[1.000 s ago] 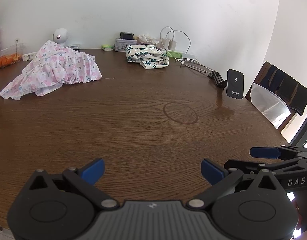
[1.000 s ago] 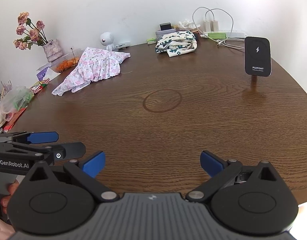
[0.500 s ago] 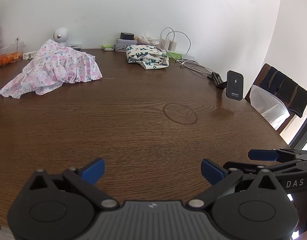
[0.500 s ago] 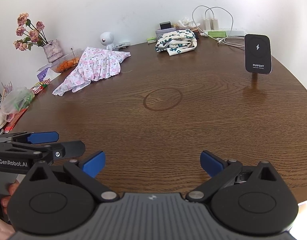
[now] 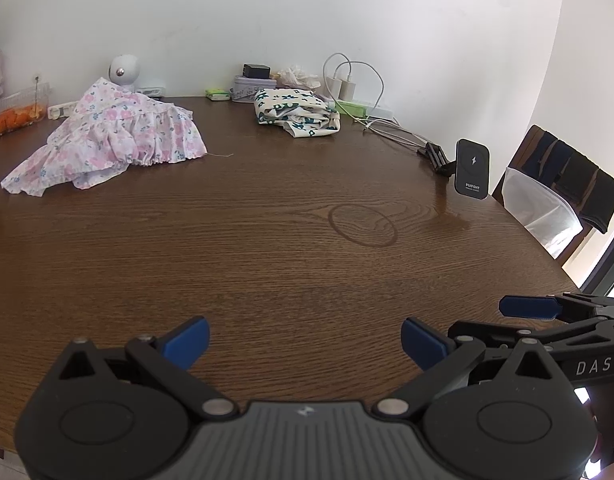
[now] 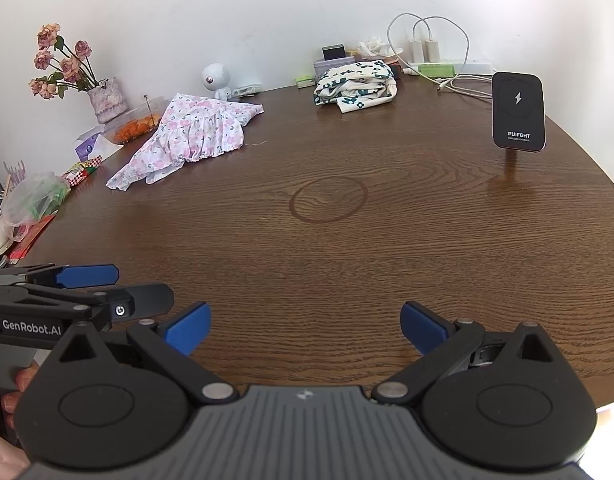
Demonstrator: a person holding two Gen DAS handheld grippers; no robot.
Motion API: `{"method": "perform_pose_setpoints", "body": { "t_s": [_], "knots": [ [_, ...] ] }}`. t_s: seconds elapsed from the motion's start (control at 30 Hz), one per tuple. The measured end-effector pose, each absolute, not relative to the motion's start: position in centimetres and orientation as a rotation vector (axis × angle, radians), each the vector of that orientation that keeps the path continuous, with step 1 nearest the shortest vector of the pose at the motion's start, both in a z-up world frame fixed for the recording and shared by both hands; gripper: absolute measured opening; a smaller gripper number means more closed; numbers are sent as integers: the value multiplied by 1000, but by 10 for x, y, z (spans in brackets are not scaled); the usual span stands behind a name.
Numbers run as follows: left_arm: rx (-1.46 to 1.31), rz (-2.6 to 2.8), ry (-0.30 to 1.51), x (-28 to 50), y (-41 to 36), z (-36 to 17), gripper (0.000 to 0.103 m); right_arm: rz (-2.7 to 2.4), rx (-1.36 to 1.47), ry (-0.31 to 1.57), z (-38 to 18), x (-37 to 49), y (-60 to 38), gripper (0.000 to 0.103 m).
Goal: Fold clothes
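Left wrist view: the left claw [image 5: 303,338] gapes empty over the near surface [image 5: 267,264]; two garments lie far off, a pink floral dress [image 5: 119,136] at left and a folded green-print garment [image 5: 297,116] farther right. Right wrist view: the right claw [image 6: 305,326] likewise spread and empty, one charger stand [image 6: 517,111] far right.

left gripper [image 5: 303,338] drifted slightly right, right gripper [image 6: 305,326] edged slightly forward

Your table [image 5: 267,240] is dark wood-grain with a soft sheen. The pink floral dress [image 5: 123,136] is thin, gathered cloth. Your fingers [image 5: 187,340] carry matt blue pads on matt black plastic; the wireless charger [image 6: 517,110] is glossy.
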State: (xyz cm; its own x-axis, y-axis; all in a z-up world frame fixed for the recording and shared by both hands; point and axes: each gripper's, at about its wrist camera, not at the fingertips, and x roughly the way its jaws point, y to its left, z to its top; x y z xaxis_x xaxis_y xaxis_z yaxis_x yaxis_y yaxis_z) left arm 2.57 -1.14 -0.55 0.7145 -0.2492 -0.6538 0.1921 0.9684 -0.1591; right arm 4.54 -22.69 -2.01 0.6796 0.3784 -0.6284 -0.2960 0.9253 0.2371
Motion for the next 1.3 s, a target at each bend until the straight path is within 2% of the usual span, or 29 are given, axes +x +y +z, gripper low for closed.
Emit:
{"method": "perform_pose_setpoints", "body": {
  "t_s": [1.3],
  "knots": [
    [-72, -243, 732, 25, -9, -5, 102, 390, 110, 727, -19, 45, -226, 103]
  ]
}}
